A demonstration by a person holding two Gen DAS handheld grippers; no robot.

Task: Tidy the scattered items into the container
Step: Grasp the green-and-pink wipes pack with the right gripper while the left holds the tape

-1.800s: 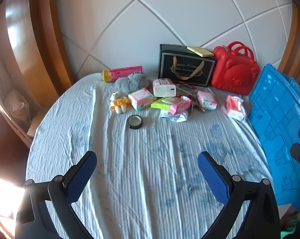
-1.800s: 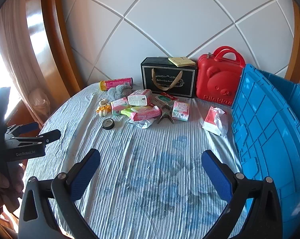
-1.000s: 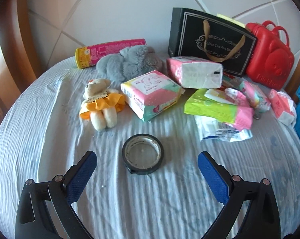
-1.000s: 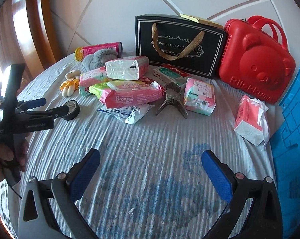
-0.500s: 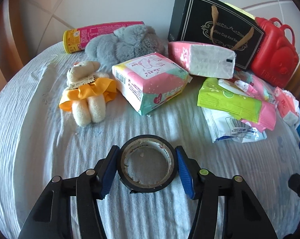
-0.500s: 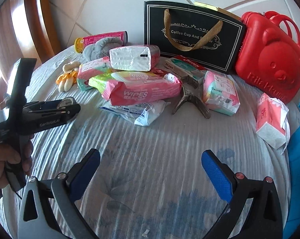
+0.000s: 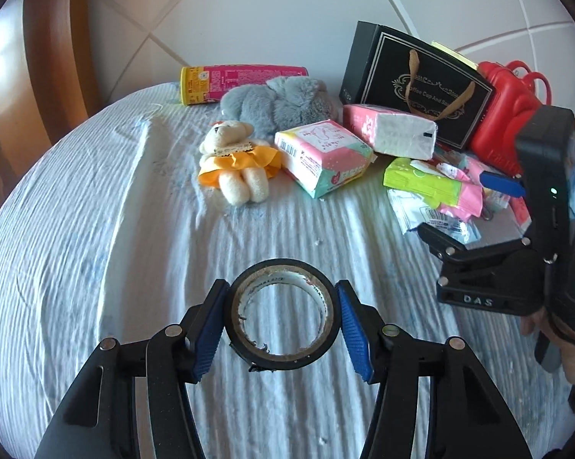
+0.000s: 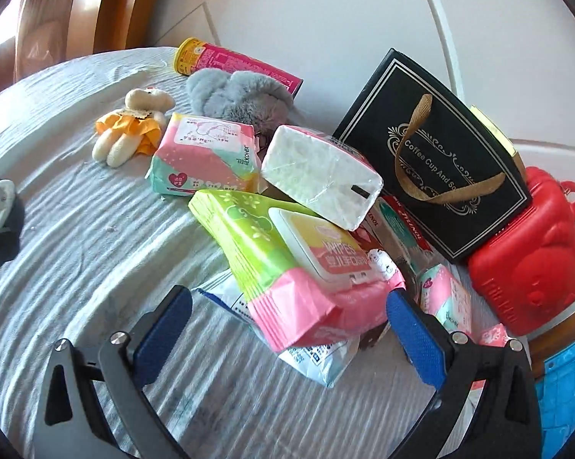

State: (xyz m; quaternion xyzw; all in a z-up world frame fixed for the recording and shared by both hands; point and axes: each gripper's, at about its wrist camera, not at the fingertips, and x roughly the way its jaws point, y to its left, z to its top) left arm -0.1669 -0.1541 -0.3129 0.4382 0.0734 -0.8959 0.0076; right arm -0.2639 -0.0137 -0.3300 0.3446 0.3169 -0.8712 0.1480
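Tape roll [image 7: 283, 313] sits between my left gripper [image 7: 281, 323] pads, bed sheet [image 7: 96, 248] under it; my right gripper [image 8: 287, 329] straddles the near end of the wipes pack [image 8: 287, 267], which lies on a flat sachet [image 8: 318, 359]. Behind the tape: teddy [image 7: 237, 160] at left, pad pack [image 7: 325, 157] just right of it, tissue brick [image 7: 390, 134] further right, resting on the wipes pack. Back row against the wall, left to right: canister [image 7: 241, 82], plush toy [image 7: 280, 101] in front of it, gift bag [image 7: 413, 84], bear case [image 7: 513, 114]; crate [image 8: 570, 390] at far right.

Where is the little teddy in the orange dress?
The teddy lies on the sheet left of centre in the left wrist view, in front of the grey plush and just left of a pink pack.
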